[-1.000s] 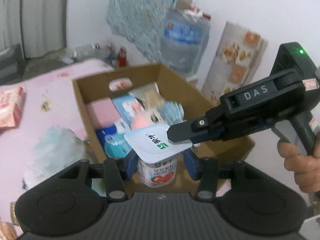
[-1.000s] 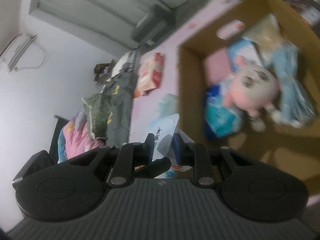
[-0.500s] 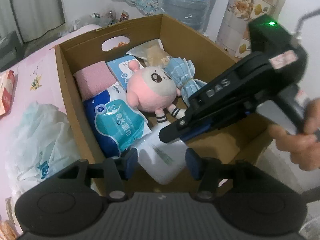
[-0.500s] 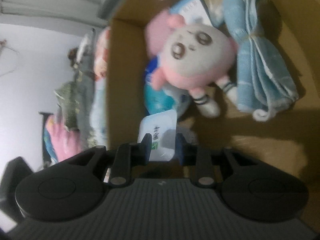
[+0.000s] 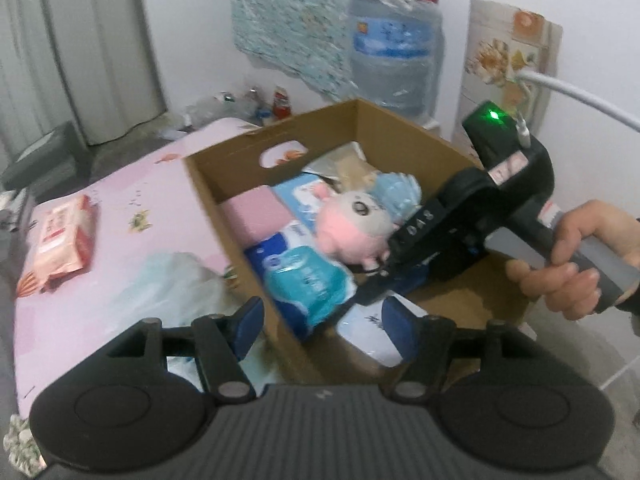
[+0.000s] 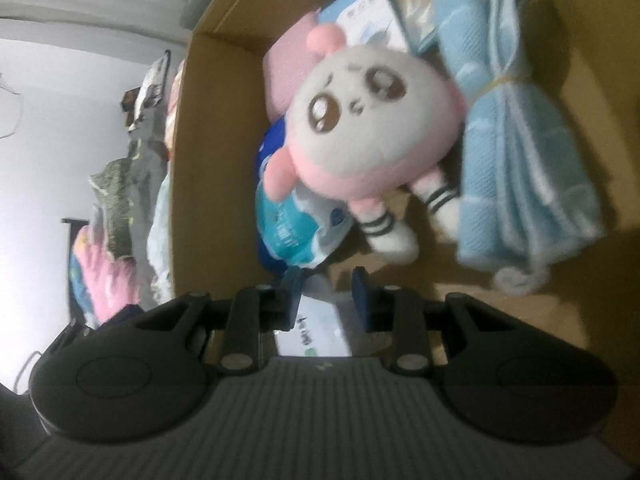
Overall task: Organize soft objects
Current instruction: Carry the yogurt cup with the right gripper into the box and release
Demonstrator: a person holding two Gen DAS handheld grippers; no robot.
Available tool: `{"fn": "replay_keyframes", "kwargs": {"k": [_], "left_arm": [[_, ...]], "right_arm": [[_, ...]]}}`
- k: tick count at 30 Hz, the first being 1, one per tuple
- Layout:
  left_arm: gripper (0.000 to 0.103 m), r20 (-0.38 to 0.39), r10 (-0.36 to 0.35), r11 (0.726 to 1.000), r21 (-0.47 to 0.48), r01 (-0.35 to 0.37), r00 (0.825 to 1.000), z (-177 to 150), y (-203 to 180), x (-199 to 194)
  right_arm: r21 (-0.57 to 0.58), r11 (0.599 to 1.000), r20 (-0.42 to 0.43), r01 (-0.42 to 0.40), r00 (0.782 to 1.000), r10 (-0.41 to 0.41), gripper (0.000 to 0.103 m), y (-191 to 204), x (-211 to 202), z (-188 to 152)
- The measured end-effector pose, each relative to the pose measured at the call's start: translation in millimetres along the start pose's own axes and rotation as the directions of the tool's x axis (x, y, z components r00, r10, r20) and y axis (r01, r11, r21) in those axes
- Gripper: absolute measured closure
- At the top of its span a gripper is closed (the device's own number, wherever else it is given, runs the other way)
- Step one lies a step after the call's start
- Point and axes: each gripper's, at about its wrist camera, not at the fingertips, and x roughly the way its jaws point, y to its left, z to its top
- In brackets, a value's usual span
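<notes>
Left wrist view, pink sheet, cardboard box, water jug, curtains

White yogurt cup lies tipped inside the cardboard box.

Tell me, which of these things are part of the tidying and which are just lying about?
Part of the job: cardboard box, plush toy, blue towel, tissue pack, yogurt cup.
Just lying about: water jug, curtain.

A: What stands behind, around 12 o'clock?
B: 1 water jug by the white wall, a speckled sheet beside it.
A: And at 10?
B: Grey curtains.
</notes>
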Motion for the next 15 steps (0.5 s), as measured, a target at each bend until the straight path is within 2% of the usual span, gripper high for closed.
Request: {"fn": "replay_keyframes", "kwargs": {"k": [9,15], "left_arm": [[0.031,0.006,0.111,0.986,-0.127,-0.11,0.994,-32,55,-25],[0.029,0.016,0.141,0.957,-0.259,-0.133,0.99,-58,93,-39]], "right_arm": [[0.008,0.998,-0.051,-0.055,0.997,0.055,0.075,15,27,-23],[0.051,0.996,-0.016,-0.075,0.997,0.076,0.073,13,27,-24]]}}
